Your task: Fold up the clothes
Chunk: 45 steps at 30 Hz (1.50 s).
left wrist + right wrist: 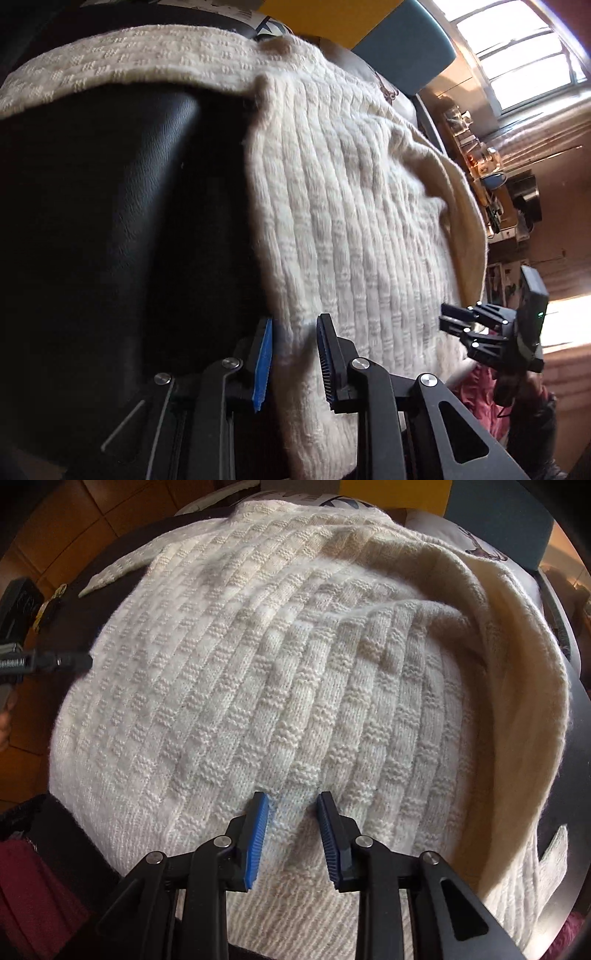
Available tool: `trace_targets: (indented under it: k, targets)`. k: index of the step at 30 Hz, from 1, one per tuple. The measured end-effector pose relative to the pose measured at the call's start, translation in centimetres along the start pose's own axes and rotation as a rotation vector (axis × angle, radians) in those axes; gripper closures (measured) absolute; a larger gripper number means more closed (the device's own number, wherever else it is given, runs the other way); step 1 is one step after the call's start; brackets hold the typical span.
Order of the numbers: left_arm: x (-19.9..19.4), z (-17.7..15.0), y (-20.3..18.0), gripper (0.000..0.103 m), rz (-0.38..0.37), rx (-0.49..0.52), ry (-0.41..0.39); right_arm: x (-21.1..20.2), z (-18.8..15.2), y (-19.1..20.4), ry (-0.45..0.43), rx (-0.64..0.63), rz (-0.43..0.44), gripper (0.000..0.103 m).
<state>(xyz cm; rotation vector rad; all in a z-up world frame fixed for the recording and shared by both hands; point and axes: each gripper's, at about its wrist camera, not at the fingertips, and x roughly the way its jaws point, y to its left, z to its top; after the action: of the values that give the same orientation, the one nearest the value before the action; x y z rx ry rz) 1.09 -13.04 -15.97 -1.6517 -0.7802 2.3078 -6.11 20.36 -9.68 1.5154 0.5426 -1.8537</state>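
Cream knit sweater (266,686) spread over black surface (122,221); I see it from both wrists. Left view alone shows bare black surface beside sweater's edge, window (517,48), cluttered shelf (480,166), and right gripper (452,321) at sweater's far side. Right view alone shows folded-over band (517,701) and maroon cloth (33,897). Ribs run lengthwise away from both cameras. My left gripper (293,328) jaws partly apart, straddling sweater's edge; right gripper (293,801) likewise parted, knit between pads, grip uncertain.
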Motion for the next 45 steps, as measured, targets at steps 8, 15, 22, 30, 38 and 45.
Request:
trace_targets:
  k: [8,15,22,30,38,45]
  targets:
    - [-1.5,2.0,1.9,0.094,0.075,-0.054,-0.025,-1.0,-3.5,3.8,-0.144,0.188,0.058,0.072]
    - [-7.0,1.5,-1.0,0.075,0.036,0.033,-0.215,-8.4,-7.5,-0.4,-0.452,0.409,0.14,0.072]
    - [-0.2,0.6,-7.9,0.071,0.025,0.265,-0.097,-11.8,-14.9,-9.2,-0.476,0.639,-0.093,0.072]
    - [5.7,-1.4,-11.6,0.071,0.122,0.458,0.003,-11.6,-19.4,-13.9,-0.364,0.599,-0.351,0.072]
    - [6.6,-1.3,-12.1,0.071,0.163,0.551,0.056,-10.2,-17.3,-18.0,-0.242,0.304,-0.287,0.068]
    - [7.1,-1.6,-12.7,0.071,0.206,0.61,0.062,-6.7,-14.8,-19.8,-0.069,0.184,-0.149,0.058]
